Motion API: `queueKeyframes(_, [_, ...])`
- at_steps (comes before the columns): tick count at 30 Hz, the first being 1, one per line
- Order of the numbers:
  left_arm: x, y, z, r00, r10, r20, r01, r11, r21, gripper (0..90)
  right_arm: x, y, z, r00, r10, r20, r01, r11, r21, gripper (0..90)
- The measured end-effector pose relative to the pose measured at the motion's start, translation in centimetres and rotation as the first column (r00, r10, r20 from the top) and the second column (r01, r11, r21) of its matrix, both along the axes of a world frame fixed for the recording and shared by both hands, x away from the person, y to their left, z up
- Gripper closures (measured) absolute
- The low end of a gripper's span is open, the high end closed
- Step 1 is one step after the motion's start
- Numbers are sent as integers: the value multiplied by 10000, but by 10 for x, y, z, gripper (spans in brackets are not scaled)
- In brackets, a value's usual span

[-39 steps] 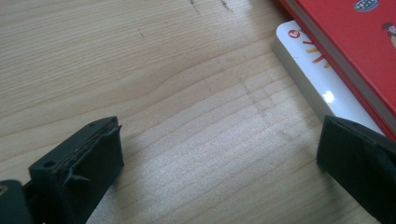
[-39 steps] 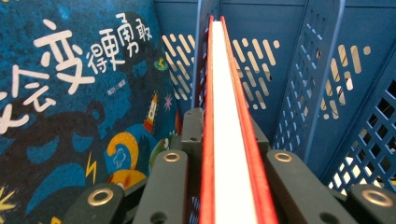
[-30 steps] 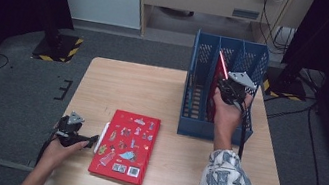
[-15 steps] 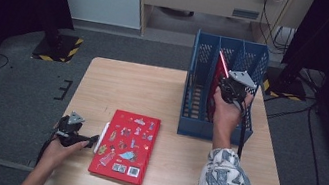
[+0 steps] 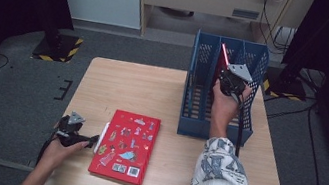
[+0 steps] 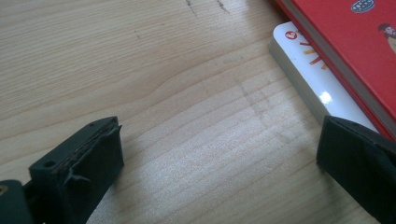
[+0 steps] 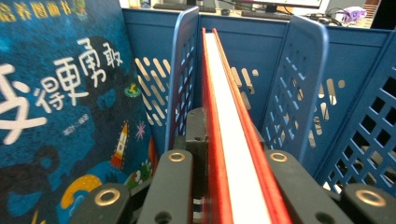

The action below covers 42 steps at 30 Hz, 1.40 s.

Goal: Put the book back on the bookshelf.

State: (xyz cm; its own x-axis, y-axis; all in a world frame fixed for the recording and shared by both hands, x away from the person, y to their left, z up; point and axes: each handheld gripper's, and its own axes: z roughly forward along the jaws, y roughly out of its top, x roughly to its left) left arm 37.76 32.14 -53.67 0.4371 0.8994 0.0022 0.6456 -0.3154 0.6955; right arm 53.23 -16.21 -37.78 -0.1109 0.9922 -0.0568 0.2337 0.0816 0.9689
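Observation:
A thin red hardcover book (image 7: 224, 93) stands on edge in the middle slot of a blue perforated file rack (image 5: 197, 98). My right gripper (image 5: 231, 83) is shut on its near edge, and in the right gripper view the jaws of my right gripper (image 7: 233, 154) press both covers. A second red book (image 5: 128, 139) with cartoon pictures lies flat on the table, on top of a white book (image 6: 308, 79). My left gripper (image 5: 88, 139) rests on the table at that stack's left edge. In its own view my left gripper (image 6: 219, 158) stands open over bare wood.
A blue picture book (image 7: 70, 93) stands in the rack's (image 7: 299, 84) slot to the left of the red one. The rack sits at the back right of the wooden table (image 5: 138, 88). Dark floor surrounds the table.

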Motion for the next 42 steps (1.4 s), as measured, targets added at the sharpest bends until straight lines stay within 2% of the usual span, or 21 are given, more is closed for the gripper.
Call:
queueKeyframes(4, [0, 0, 0, 10000, -29, 5, 29, 10000, 2, 0, 5, 4, -5, 9998, -53, -181, 51, 9999, -95, 797])
queueKeyframes(13, [1, -1, 0, 10000, -100, 5, 100, 10000, -2, 0, 3, 9, -8, 10000, 17, -58, -17, 9999, -100, 775])
queueKeyframes(17, [1, -1, 0, 10000, -95, 8, 95, 10000, -7, 0, -4, 10, -9, 9995, 289, -137, -292, 9993, -238, 614])
queueKeyframes(23, [1, -2, 0, 10000, -70, 11, 70, 10000, -13, 0, -17, 8, -10, 9984, 514, -254, -517, 9986, -123, 545])
queueKeyframes(32, [1, -2, 0, 10000, -65, 12, 65, 10000, -18, 0, -36, -3, -9, 9968, 704, -388, -706, 9975, -40, 582])
queueKeyframes(37, [1, -2, 0, 10000, -54, 13, 54, 10000, -18, 0, -44, -6, -13, 9954, 838, -472, -838, 9965, 27, 619])
queueKeyframes(42, [1, -3, 0, 10000, -34, 14, 34, 10000, -22, 0, -50, -9, -21, 9933, 873, -754, -888, 9959, -161, 643])
